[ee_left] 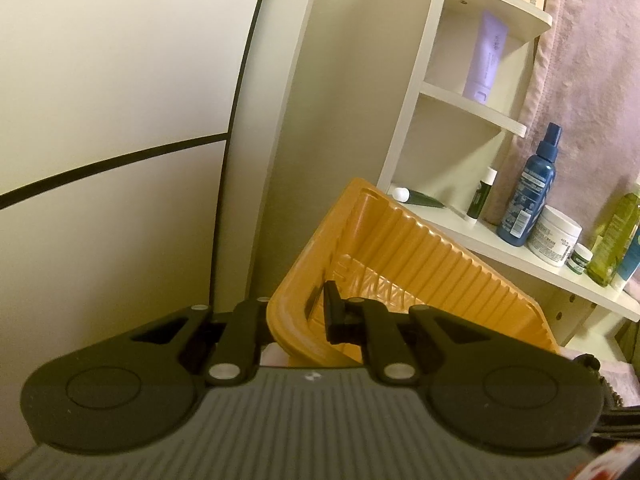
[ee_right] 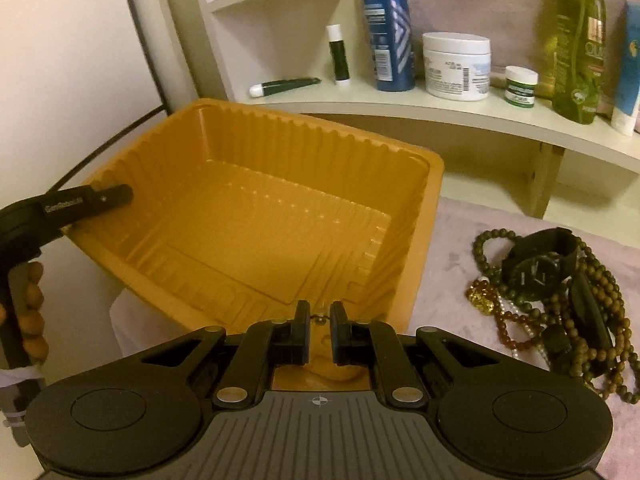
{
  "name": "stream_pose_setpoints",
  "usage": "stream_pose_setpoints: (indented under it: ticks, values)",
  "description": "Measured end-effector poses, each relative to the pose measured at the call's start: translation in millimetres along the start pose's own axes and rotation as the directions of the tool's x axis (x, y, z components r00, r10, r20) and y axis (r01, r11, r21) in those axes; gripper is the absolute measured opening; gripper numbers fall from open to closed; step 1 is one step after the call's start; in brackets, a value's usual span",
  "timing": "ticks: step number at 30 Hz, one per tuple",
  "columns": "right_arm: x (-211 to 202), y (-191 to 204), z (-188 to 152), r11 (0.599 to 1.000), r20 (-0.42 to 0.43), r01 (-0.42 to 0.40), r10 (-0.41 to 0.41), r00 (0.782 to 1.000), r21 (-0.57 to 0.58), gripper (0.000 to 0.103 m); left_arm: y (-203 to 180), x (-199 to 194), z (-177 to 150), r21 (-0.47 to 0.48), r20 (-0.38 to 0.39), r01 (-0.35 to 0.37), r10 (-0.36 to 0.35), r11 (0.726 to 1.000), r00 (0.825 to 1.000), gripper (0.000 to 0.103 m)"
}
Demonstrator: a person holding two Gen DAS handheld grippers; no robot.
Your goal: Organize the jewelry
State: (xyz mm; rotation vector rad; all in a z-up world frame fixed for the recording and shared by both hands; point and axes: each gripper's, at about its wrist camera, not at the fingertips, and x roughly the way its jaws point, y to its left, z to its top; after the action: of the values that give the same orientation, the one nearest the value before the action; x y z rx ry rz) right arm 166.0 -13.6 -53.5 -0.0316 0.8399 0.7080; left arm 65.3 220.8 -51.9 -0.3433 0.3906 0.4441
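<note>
An empty orange plastic tray [ee_right: 260, 216] is tilted up off the pink cloth. My left gripper [ee_left: 316, 312] is shut on the tray's left rim [ee_left: 288, 320]; in the right wrist view its finger [ee_right: 108, 196] shows clamped on that rim. My right gripper [ee_right: 320, 320] hovers at the tray's near edge, fingers slightly apart, with a small metallic piece [ee_right: 319, 319] between the tips; contact is unclear. A pile of jewelry lies to the right: a black watch [ee_right: 536, 268], green and brown bead strands [ee_right: 600, 320], a gold piece [ee_right: 482, 298].
A white shelf unit [ee_right: 400, 104] behind holds a blue spray bottle [ee_right: 388, 28], a white jar [ee_right: 456, 66], a small green jar [ee_right: 520, 86], a green bottle [ee_right: 576, 48] and tubes. A white cabinet [ee_left: 120, 120] stands at left.
</note>
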Motion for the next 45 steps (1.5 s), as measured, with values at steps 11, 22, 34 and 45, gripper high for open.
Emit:
stream_pose_setpoints:
  ticks: [11, 22, 34, 45]
  values:
    - [-7.0, -1.0, -2.2, 1.0, 0.009, -0.019, 0.019, 1.0, -0.005, 0.012, -0.3, -0.8, -0.5, 0.004, 0.002, -0.004, 0.004, 1.0, 1.0, 0.011]
    - [-80.2, -54.7, -31.6, 0.98, 0.088, 0.187, -0.193, 0.977, 0.073, 0.012, -0.1, -1.6, -0.4, 0.006, 0.003, -0.005, 0.005, 1.0, 1.0, 0.011]
    - [-75.1, -62.2, -50.8, 0.935, 0.053, 0.342, -0.338, 0.94, -0.091, 0.012, -3.5, -3.5, 1.3, 0.025, 0.004, -0.011, 0.011, 1.0, 1.0, 0.011]
    - [-76.3, -79.3, -51.9, 0.928, 0.075, 0.37, -0.366, 0.928, -0.041, 0.007, -5.1, -5.2, 2.6, 0.028, 0.009, -0.003, 0.003, 1.0, 1.0, 0.011]
